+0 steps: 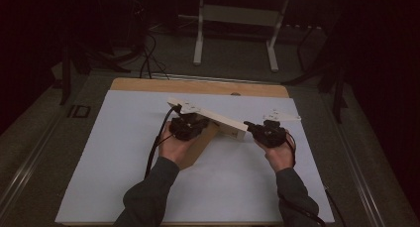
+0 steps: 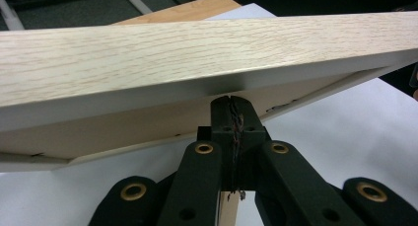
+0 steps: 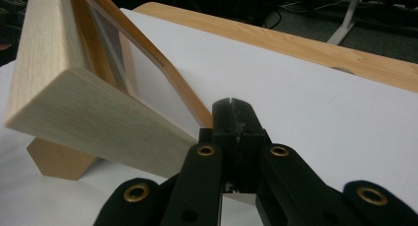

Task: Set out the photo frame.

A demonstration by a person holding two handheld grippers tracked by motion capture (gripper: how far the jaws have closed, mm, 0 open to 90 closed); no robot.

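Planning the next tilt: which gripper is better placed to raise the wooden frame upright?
Left, probably. The left gripper, shut, sits under the tilted wooden frame near its middle; the right gripper, also shut, only meets its end corner.

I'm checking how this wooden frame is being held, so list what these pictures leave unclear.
- High view: the frame's underside, dim and covered by the left tongs and hand.
- Left gripper view: whether the shut tips touch the frame; its ends are cut off by the picture edges.
- Right gripper view: whether the right tongs touch the frame's corner, hidden behind them.
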